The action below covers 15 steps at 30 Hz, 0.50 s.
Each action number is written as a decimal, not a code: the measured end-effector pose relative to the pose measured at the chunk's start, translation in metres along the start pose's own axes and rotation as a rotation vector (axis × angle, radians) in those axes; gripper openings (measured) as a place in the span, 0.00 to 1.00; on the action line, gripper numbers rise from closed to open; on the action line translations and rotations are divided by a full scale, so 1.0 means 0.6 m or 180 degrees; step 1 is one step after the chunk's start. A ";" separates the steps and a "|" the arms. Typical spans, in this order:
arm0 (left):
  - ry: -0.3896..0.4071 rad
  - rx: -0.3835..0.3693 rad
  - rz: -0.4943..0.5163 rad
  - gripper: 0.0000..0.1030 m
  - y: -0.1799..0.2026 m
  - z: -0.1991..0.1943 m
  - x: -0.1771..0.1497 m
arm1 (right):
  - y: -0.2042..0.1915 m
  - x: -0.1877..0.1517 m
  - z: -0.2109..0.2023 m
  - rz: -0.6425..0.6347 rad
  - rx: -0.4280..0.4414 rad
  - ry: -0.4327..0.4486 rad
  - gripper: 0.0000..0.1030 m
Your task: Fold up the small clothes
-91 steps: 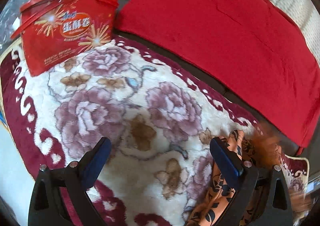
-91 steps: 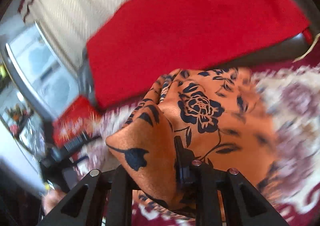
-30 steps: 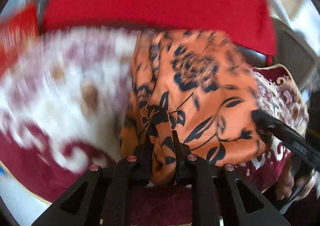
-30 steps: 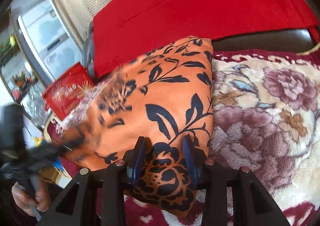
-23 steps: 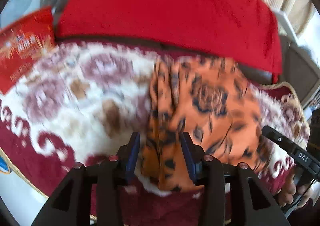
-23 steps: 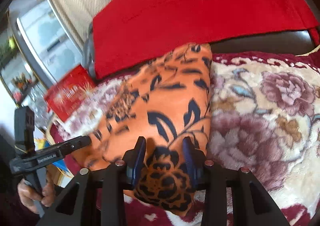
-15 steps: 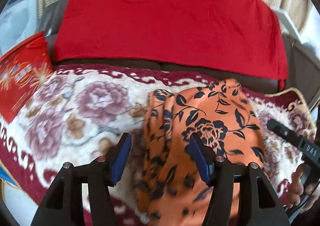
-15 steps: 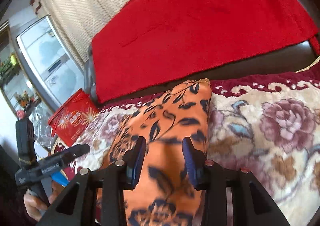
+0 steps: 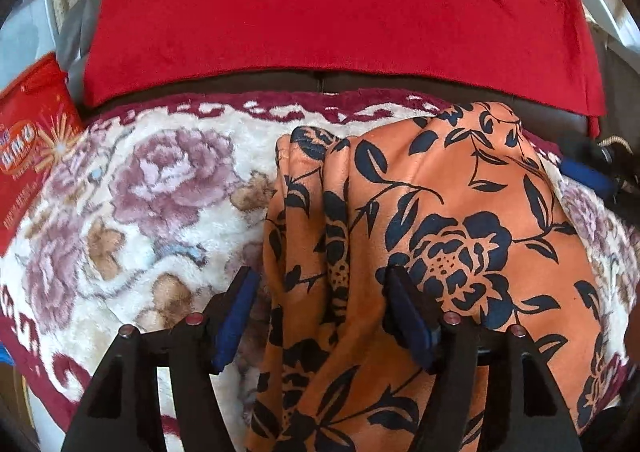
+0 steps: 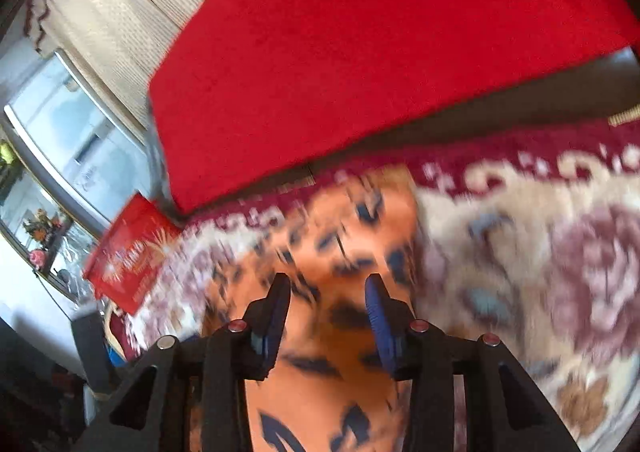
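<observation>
Orange floral garment [image 9: 460,236] spread on flowered blanket [image 9: 160,192], toward 3 o'clock, left hand-held gripper [image 9: 320,316] opening wide over its folded edge, pads not pressing, right hand-held gripper [image 10: 328,312] half-parted above blurred cloth, grip unclear.

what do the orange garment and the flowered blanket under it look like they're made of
Orange garment with dark blue flowers: probably a thin, soft woven or velvety fabric, matte, draping in smooth folds. Cream and maroon flowered blanket: likely plush fleece, with visible fuzzy pile.
</observation>
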State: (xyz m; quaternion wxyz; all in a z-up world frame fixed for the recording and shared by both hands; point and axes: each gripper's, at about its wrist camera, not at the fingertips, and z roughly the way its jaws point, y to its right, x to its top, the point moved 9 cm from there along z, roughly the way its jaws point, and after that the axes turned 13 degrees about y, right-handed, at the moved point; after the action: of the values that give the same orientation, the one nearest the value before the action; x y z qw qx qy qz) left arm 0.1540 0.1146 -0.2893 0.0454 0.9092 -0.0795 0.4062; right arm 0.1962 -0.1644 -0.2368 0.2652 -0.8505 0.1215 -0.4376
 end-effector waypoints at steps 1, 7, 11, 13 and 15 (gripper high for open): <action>0.0015 0.0015 0.0036 0.68 0.001 -0.001 0.000 | -0.001 0.005 0.012 -0.0025 -0.0030 -0.0025 0.42; 0.0033 0.0023 0.0083 0.68 0.001 -0.005 0.005 | 0.031 -0.037 0.100 -0.0009 -0.0261 -0.0477 0.42; 0.0055 0.0049 0.0123 0.68 0.003 -0.011 0.007 | 0.017 -0.028 0.075 -0.0094 -0.0300 -0.0418 0.42; 0.0063 0.0063 0.0128 0.68 0.004 -0.015 0.007 | 0.006 -0.030 0.046 -0.0135 -0.0295 -0.0390 0.42; 0.0072 0.0075 0.0130 0.68 0.004 -0.017 0.007 | -0.006 -0.031 0.017 -0.0165 -0.0229 -0.0372 0.42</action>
State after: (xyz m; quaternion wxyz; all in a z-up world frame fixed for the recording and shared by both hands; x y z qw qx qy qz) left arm 0.1487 0.1134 -0.2791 0.0273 0.9032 -0.0927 0.4182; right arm 0.1932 -0.1498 -0.2525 0.2297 -0.8865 0.0994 -0.3893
